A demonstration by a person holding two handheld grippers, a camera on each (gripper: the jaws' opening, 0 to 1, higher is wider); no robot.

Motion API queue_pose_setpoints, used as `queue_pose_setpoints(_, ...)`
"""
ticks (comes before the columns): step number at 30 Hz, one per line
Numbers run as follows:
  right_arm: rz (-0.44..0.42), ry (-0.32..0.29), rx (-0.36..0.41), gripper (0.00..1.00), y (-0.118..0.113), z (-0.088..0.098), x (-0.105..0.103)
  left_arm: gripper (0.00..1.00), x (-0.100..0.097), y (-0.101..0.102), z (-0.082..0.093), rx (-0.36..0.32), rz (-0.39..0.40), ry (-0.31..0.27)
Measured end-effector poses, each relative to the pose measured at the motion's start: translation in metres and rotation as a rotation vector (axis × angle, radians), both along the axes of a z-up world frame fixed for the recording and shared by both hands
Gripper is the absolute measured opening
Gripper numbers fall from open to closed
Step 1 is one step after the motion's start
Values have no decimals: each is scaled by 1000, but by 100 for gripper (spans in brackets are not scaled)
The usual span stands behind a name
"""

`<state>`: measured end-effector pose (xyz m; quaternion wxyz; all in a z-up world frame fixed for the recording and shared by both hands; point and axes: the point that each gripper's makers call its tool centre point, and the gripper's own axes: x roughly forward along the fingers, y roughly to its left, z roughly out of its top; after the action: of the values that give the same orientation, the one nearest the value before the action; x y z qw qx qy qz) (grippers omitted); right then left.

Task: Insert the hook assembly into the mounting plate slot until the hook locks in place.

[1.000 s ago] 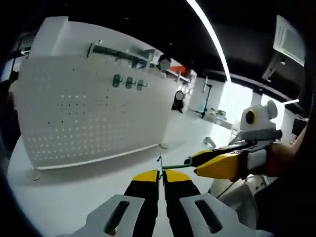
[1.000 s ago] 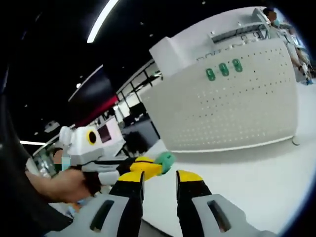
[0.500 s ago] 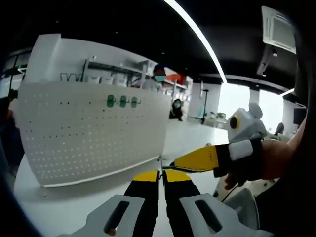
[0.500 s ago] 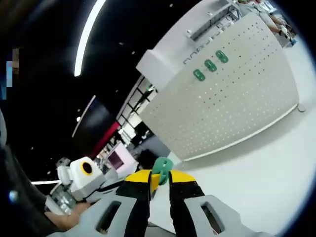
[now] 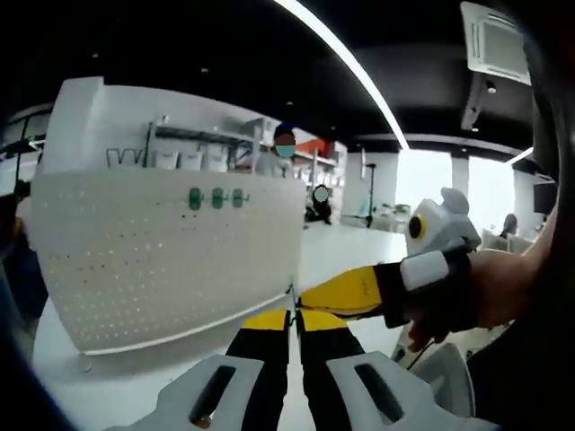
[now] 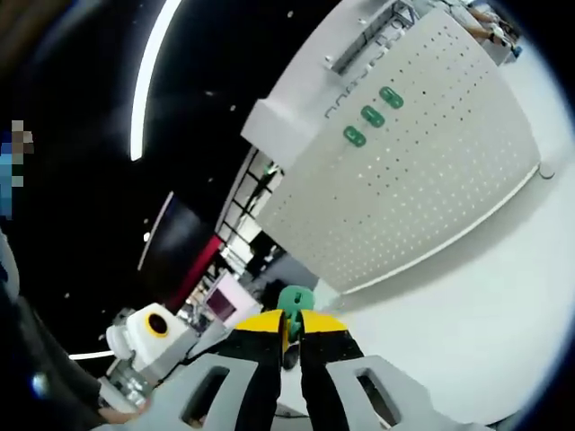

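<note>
A white perforated mounting plate stands upright on the table, with three green hooks high on its face; it also stands at the right in the right gripper view. The hook assembly is held between both grippers in front of the plate, apart from it. Its green plastic head is pinched in my right gripper, which is shut. Its thin wire rises from my left gripper, also shut. In the left gripper view the right gripper reaches in from the right, tips meeting mine.
A white tabletop runs in front of the plate. A hand holds the right gripper at the right. A person and shelves are behind the plate. A plate foot rests on the table.
The right gripper, open a second ago beside the green head, has shut on it. Both views have tilted and drifted; the plate stands as before.
</note>
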<state>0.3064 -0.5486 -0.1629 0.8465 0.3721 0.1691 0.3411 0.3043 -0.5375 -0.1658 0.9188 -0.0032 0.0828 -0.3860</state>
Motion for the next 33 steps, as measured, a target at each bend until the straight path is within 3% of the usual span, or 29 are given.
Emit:
queue_pose_setpoints(6,9,58,47,1,2,-2,-1,3,-1,1,0,36,-1,-35)
queue_pose_setpoints(14,28,60,6,0,5,-9,-1,4,-2,1,-7,166,-25,-104)
queue_pose_setpoints(16,35,62,2,0,6,-10,0,4,-2,2,-9,177,-29,-96)
queue_pose_setpoints(19,31,57,-15,0,4,-12,1,8,-4,2,-13,134,-44,-17)
queue_pose_setpoints(24,15,34,-45,0,-5,-11,7,36,1,9,-16,134,-22,8)
queue_pose_setpoints(28,35,-56,-177,0,-9,-10,10,54,-3,5,-14,94,-51,48)
queue_pose_setpoints(31,36,-79,-200,0,-9,-7,12,76,-1,8,-14,69,-10,99)
queue_pose_setpoints(33,38,-114,-247,0,-10,-6,15,93,-1,9,-10,57,2,92)
